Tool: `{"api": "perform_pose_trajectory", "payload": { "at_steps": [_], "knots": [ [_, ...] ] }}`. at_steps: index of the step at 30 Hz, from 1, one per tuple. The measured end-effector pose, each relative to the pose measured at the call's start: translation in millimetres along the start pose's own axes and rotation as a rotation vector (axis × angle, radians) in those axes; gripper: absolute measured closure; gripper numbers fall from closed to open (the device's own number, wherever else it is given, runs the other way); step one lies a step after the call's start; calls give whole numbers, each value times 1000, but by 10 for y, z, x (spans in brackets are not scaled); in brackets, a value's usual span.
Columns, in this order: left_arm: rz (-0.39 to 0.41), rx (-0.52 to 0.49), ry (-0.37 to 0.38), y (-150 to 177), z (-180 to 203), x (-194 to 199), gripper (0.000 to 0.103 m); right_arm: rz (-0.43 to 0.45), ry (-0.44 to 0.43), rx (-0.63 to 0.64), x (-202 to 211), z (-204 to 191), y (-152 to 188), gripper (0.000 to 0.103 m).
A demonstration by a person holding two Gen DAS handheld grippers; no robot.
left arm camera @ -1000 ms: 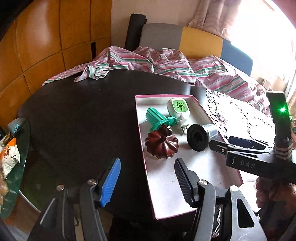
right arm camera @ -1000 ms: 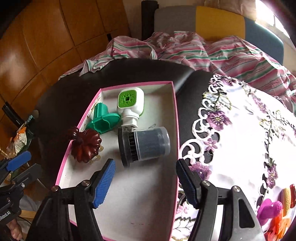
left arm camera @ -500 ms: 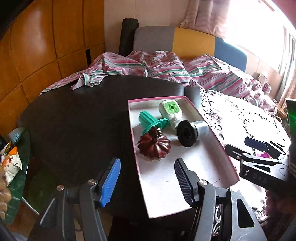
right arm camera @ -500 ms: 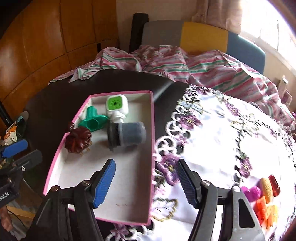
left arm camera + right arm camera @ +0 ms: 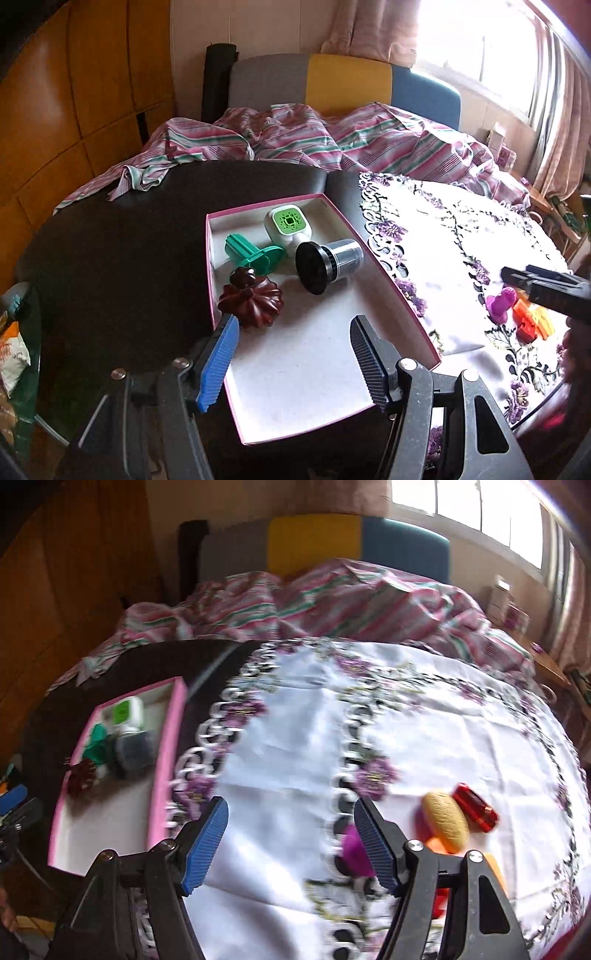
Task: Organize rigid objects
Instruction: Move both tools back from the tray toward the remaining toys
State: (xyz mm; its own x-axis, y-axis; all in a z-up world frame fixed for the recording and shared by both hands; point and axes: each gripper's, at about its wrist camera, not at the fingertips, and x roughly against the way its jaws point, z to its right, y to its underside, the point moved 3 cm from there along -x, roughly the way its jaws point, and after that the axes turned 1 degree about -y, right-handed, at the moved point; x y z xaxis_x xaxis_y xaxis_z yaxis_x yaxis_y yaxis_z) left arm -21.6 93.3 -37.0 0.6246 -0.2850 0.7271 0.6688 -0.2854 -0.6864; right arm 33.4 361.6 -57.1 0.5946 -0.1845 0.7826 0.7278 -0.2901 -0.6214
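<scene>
The left gripper hangs low in frame over the pink-rimmed box, fingers spread wide, empty. The right gripper, equally wide and empty, points over the embroidered tablecloth at lower centre.

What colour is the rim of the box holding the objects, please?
Pink, around a white interior. The box shows best in the left wrist view.
</scene>
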Motion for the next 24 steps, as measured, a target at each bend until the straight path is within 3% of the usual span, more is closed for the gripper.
{"api": "perform_pose_trajectory", "payload": {
  "at_steps": [5,11,13,18,24],
  "knots": [
    [-15,-2,-3,19,9,-41,39,29,101,-120,95,769,-3,31],
    [-25,-38,12,32,130,-71,39,39,211,-447,71,1786,267,31],
    [-30,-51,18,45,186,-79,39,-6,172,-583,13,1986,376,31],
    [-32,-113,20,57,403,-105,39,-20,59,-675,-48,2062,394,31],
    [-40,-191,46,18,753,-186,39,-20,50,-610,-54,1906,310,31]
  ]
}}
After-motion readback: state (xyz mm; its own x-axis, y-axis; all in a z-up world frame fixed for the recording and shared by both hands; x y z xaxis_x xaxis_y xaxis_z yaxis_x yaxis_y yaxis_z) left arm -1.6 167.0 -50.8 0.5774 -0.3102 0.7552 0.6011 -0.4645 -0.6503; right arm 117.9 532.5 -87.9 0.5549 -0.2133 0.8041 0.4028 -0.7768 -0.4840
